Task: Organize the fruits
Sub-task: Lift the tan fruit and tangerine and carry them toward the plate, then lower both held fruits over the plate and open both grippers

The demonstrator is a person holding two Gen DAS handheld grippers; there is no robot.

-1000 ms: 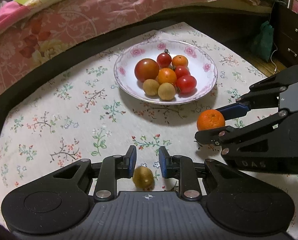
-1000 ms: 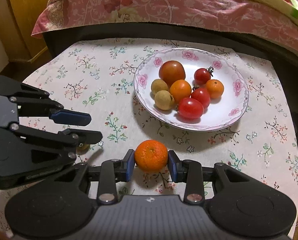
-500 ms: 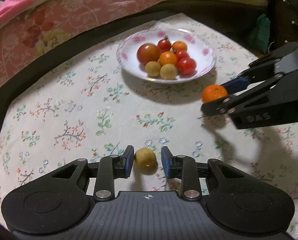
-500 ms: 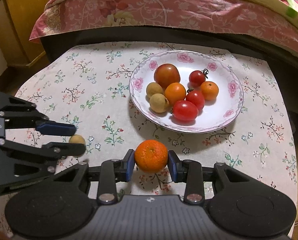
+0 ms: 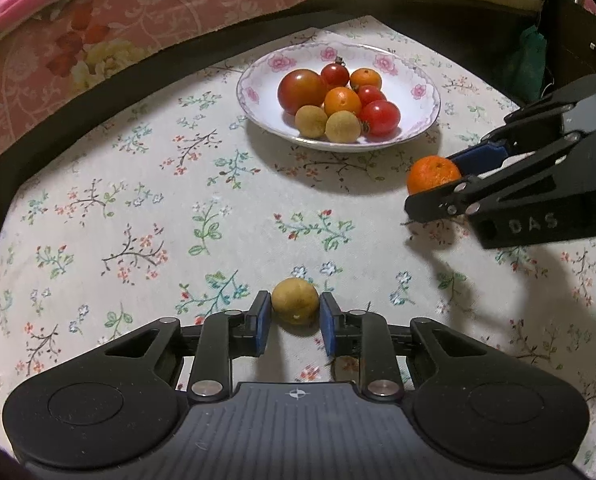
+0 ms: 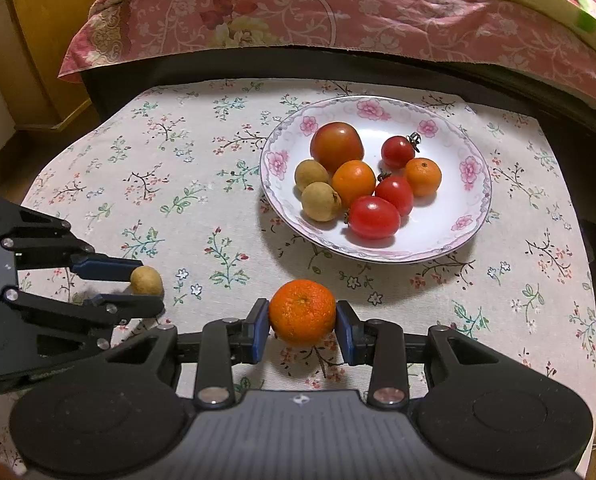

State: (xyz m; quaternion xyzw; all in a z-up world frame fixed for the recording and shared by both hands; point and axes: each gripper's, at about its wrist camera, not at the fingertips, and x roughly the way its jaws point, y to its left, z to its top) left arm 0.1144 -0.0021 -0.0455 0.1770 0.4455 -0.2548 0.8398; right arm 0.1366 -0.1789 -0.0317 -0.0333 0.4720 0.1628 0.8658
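Observation:
My left gripper (image 5: pixel 293 318) is shut on a small tan longan (image 5: pixel 295 301) and holds it above the floral tablecloth. It shows at the left of the right wrist view (image 6: pixel 145 284), longan (image 6: pixel 146 280) between its pads. My right gripper (image 6: pixel 302 326) is shut on an orange mandarin (image 6: pixel 302 312), lifted off the cloth; it shows in the left wrist view (image 5: pixel 448 180) with the mandarin (image 5: pixel 432 174). The white flowered plate (image 5: pixel 422 92) (image 6: pixel 470 168) holds tomatoes, two small oranges and two longans.
The floral tablecloth (image 5: pixel 137 200) covers a small table. A bed with a pink flowered cover (image 6: pixel 338 8) runs along the far edge. A wooden cabinet (image 6: pixel 29 40) stands far left; a dark drawer unit (image 5: pixel 578 40) far right.
Both grippers have risen and drawn back from the plate with their fruit. The longan has come off the cloth in the left gripper. The mandarin stays held in the right.

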